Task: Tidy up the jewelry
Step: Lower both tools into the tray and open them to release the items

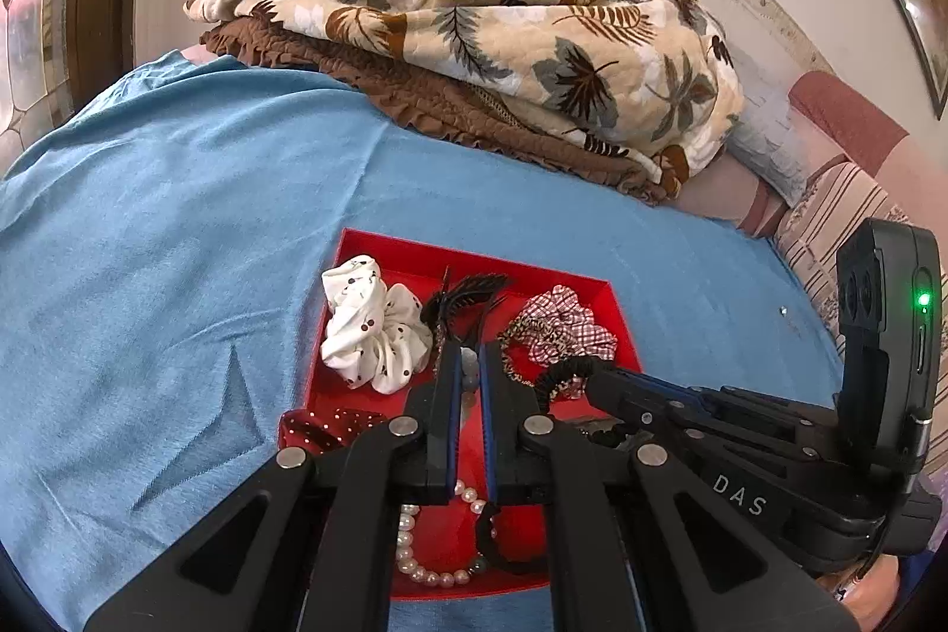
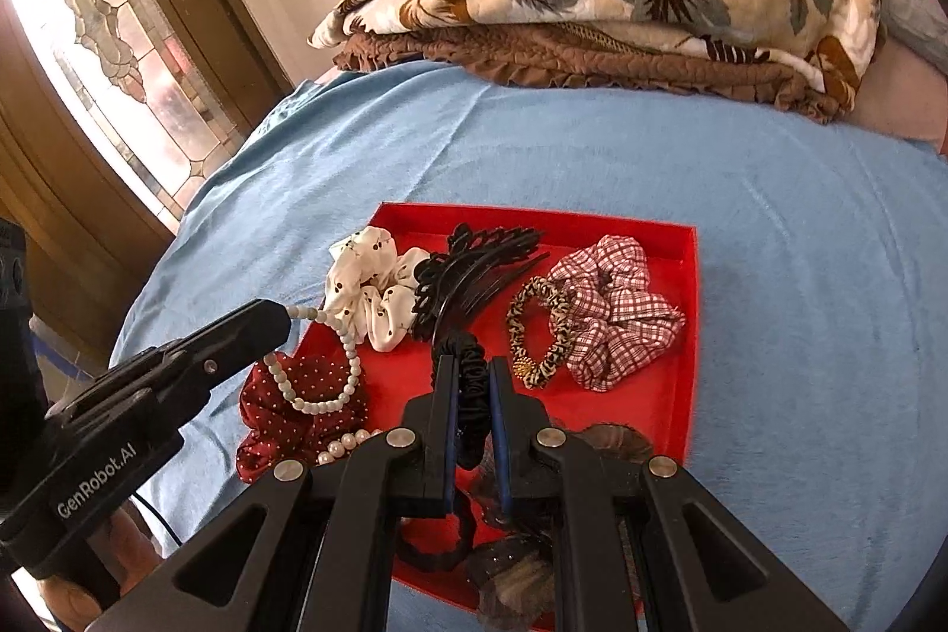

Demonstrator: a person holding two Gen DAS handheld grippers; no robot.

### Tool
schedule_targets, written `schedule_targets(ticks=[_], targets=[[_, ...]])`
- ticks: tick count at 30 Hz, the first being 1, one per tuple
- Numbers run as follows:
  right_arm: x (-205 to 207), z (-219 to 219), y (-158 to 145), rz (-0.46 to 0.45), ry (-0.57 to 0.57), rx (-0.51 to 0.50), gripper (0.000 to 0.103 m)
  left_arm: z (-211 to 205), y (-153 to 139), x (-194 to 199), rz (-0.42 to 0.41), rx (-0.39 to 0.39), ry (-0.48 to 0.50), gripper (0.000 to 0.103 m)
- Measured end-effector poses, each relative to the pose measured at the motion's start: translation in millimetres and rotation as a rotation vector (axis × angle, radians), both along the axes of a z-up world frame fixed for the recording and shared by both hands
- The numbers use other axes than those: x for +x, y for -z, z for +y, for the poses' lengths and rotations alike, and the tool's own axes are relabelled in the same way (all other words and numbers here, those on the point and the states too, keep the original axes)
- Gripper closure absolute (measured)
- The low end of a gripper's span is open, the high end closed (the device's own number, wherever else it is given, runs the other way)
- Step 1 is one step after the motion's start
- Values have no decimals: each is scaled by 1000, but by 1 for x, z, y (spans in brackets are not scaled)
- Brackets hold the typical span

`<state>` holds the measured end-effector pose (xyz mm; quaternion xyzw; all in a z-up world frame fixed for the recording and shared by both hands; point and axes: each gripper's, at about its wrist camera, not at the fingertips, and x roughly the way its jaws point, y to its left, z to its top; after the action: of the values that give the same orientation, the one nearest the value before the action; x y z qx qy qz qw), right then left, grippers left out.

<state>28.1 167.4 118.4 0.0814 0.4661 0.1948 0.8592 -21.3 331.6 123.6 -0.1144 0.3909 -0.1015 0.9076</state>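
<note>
A red tray point(image 2: 690, 336) lies on the blue bed sheet. My left gripper point(image 1: 468, 353) is shut on a pale bead bracelet point(image 2: 354, 365), which dangles from its tip point(image 2: 284, 315) over a dark red dotted scrunchie point(image 2: 296, 413) at the tray's left edge. My right gripper point(image 2: 472, 362) is shut on a black ruffled hair tie point(image 2: 468, 395) above the tray's middle; it reaches in from the right point(image 1: 592, 377) in the left wrist view. The tray also holds a white dotted scrunchie point(image 2: 373, 294), a black claw clip point(image 2: 468, 265), a checked scrunchie point(image 2: 616, 312), a leopard band point(image 2: 533, 336) and a pearl bracelet point(image 1: 409, 543).
A folded leaf-patterned blanket point(image 1: 474, 22) on a brown quilt sits at the far end of the bed. A stained-glass door point(image 2: 118, 57) stands to the left. Striped pillows point(image 1: 841, 211) lie at the right. Blue sheet point(image 1: 148, 247) surrounds the tray.
</note>
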Motion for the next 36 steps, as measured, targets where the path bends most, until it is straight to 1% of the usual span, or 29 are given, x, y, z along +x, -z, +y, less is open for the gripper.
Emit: schedule_targets(ticks=[11, 15, 23, 31, 36], targets=[[6, -4, 15, 66, 20, 43, 92, -8, 8, 2, 20, 30, 14, 97], [8, -4, 21, 84, 23, 45, 92, -9, 15, 7, 45, 27, 12, 97], [13, -8, 28, 103, 33, 45, 92, -11, 24, 13, 91, -22, 39, 97], [14, -3, 38, 125, 23, 34, 91, -11, 42, 24, 169, -10, 21, 97], [14, 0, 40, 123, 14, 19, 91, -8, 47, 26, 187, -4, 7, 97]])
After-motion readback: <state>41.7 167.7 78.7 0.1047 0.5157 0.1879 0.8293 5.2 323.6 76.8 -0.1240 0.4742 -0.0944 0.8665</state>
